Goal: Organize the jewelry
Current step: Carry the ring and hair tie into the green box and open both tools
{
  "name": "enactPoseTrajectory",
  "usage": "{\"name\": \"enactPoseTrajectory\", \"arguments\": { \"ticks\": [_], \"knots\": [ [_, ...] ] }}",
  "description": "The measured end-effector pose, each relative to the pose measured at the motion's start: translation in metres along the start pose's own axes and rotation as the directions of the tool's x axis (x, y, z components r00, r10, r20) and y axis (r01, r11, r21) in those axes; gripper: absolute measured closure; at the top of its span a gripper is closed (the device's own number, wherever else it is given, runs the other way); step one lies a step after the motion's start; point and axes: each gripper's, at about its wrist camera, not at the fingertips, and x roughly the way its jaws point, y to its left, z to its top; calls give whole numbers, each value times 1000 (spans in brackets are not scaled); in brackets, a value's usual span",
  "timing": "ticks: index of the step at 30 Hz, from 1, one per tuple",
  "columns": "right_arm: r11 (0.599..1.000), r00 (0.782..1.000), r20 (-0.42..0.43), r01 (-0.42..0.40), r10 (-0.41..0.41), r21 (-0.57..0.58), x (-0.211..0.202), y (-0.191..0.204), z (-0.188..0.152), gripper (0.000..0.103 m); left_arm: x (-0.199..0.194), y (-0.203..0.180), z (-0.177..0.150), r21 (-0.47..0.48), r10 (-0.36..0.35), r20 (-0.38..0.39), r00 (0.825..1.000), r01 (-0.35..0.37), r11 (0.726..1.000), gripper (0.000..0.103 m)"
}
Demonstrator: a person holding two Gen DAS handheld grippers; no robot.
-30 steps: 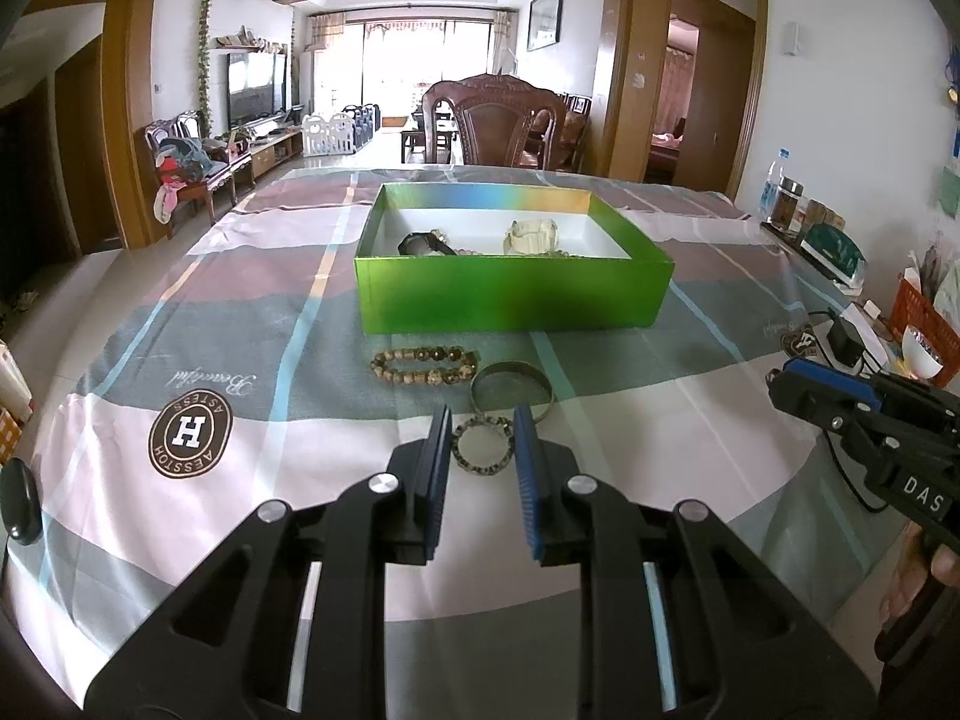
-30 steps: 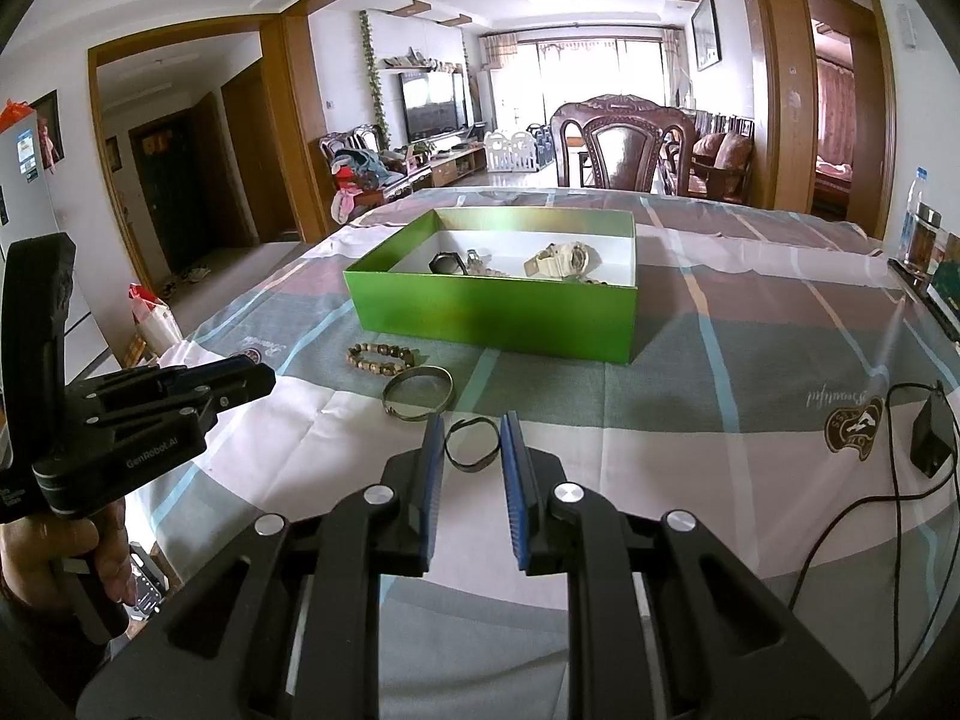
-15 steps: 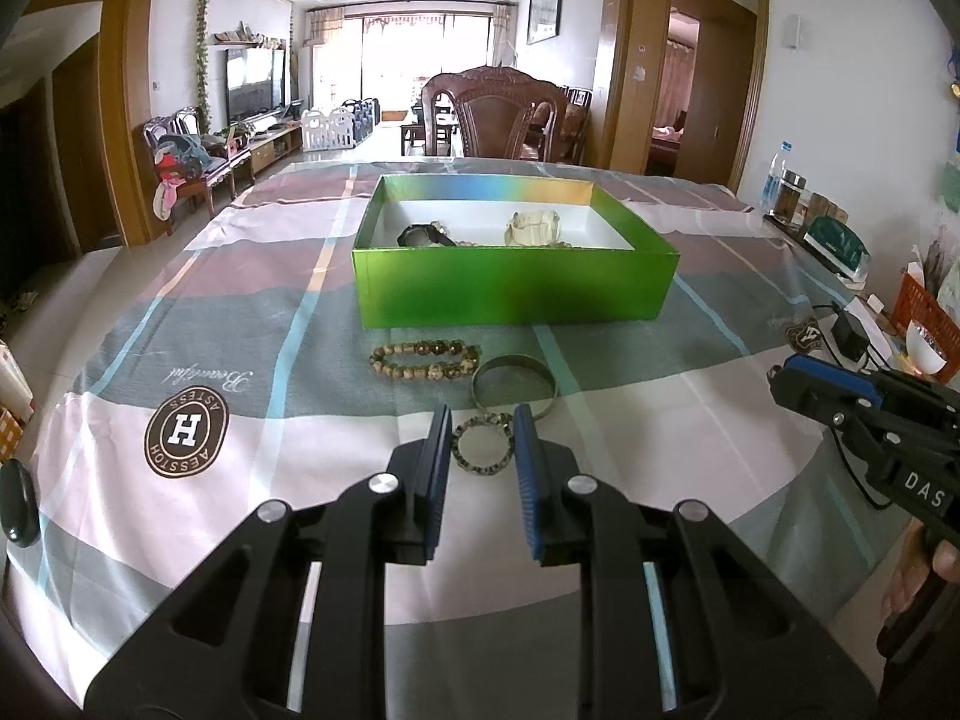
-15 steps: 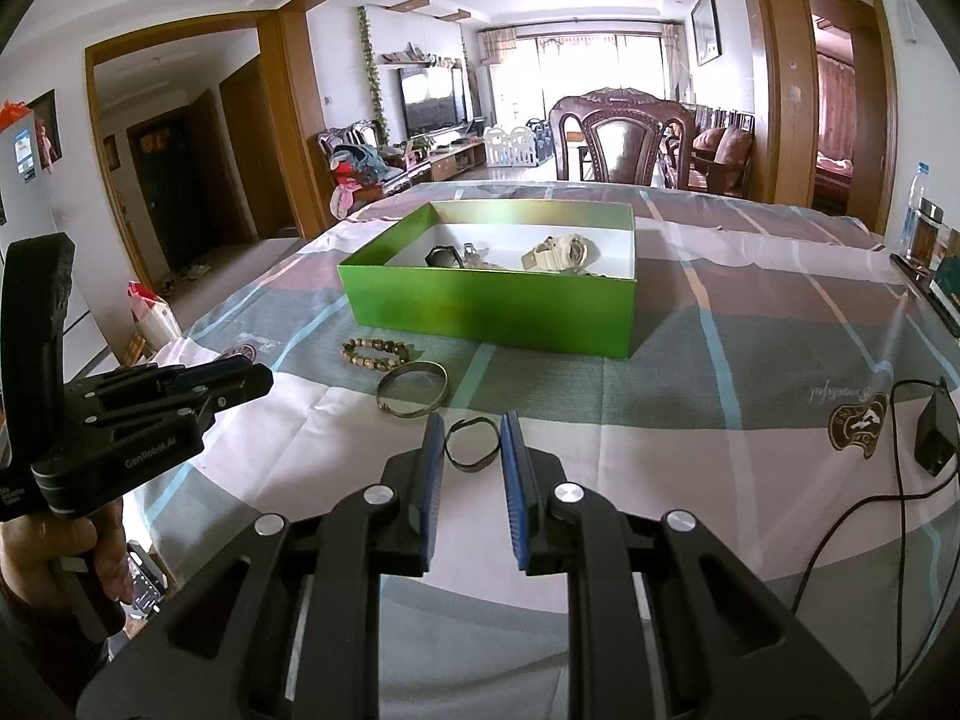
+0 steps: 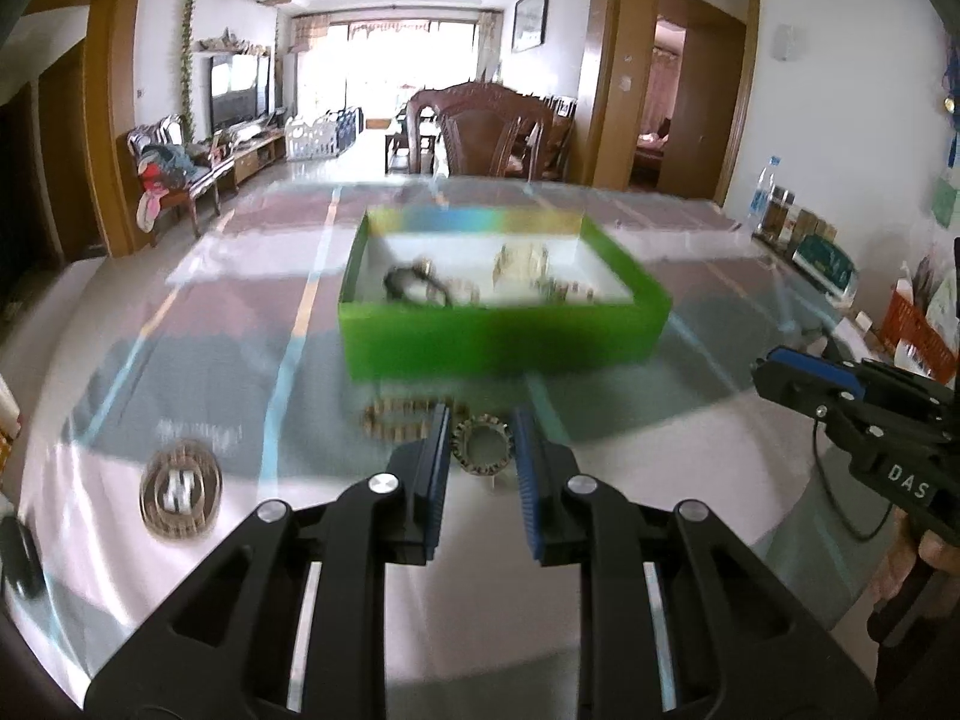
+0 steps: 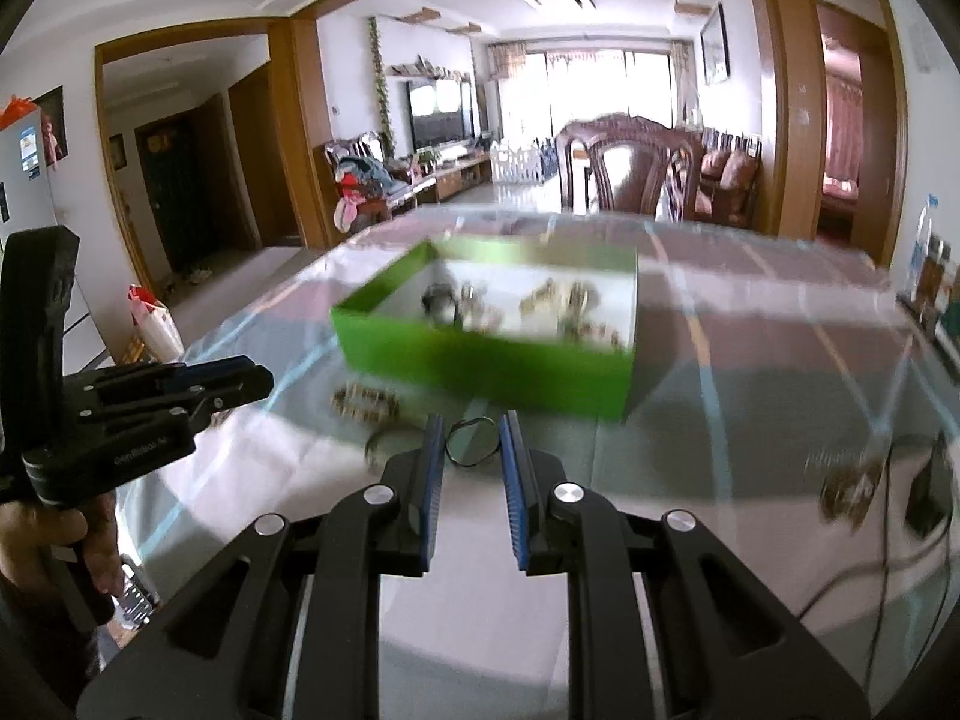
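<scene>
Sunlit window point(image 5: 384, 69), carved wooden chair point(image 5: 489, 132)

A small beaded bracelet ring point(image 5: 482, 449) sits upright between two blue pads. A thin black loop band point(image 6: 472, 441) sits likewise. A shiny green open box point(image 5: 504, 341) on the table holds blurred jewelry.
</scene>
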Motion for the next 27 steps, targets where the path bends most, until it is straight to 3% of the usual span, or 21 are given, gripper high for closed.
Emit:
{"name": "enactPoseTrajectory", "arguments": {
  "ticks": [5,13,20,27],
  "knots": [
    [999,998,42,40,-38,-27,21,-15,49,84,5,5,56,30,6,46,999,-7,1000,82],
    [998,997,44,64,-63,-8,74,-43,103,84,53,18,126,37,36,35,999,-37,999,82],
    [996,997,-27,79,-78,34,136,-67,112,84,122,33,139,2,44,-57,997,-44,999,82],
    [993,990,-108,101,-94,67,190,-87,110,84,183,55,123,-41,49,-177,983,-57,998,82]
  ]
}}
